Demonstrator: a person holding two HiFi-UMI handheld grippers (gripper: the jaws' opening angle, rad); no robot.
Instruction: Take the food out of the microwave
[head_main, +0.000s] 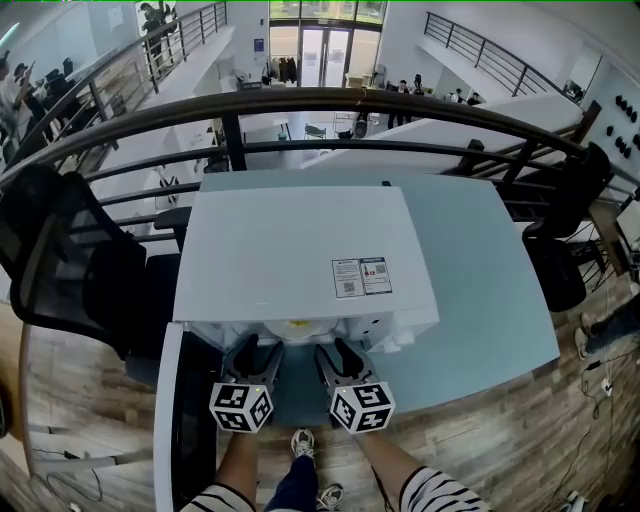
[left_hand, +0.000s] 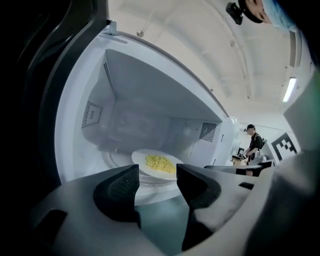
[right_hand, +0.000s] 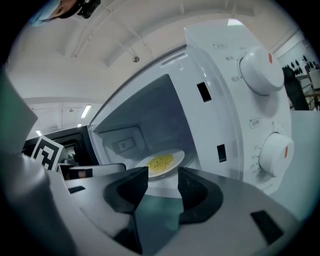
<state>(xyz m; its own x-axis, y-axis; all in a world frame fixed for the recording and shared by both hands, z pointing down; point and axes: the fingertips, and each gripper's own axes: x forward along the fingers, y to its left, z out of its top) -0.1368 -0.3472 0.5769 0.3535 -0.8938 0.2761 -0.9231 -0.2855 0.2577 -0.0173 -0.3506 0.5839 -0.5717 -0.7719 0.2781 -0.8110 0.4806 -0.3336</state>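
A white microwave (head_main: 300, 250) stands on the table with its door (head_main: 190, 420) swung open to the left. Inside, on the turntable, sits a white plate (left_hand: 157, 164) of yellow food (right_hand: 161, 162); in the head view only the plate's front rim (head_main: 298, 325) shows under the top edge. My left gripper (head_main: 257, 350) and right gripper (head_main: 335, 350) hover side by side just in front of the opening, both pointing in. The left gripper (left_hand: 157, 182) is open with nothing between its pads, short of the plate. Likewise, the right gripper (right_hand: 163, 187) is open and empty.
The microwave rests on a teal table (head_main: 490, 300). Two white knobs (right_hand: 260, 70) (right_hand: 277, 152) sit right of the opening. A black mesh chair (head_main: 70, 260) stands at the left, another chair (head_main: 560, 250) at the right, and a dark railing (head_main: 350, 100) runs behind.
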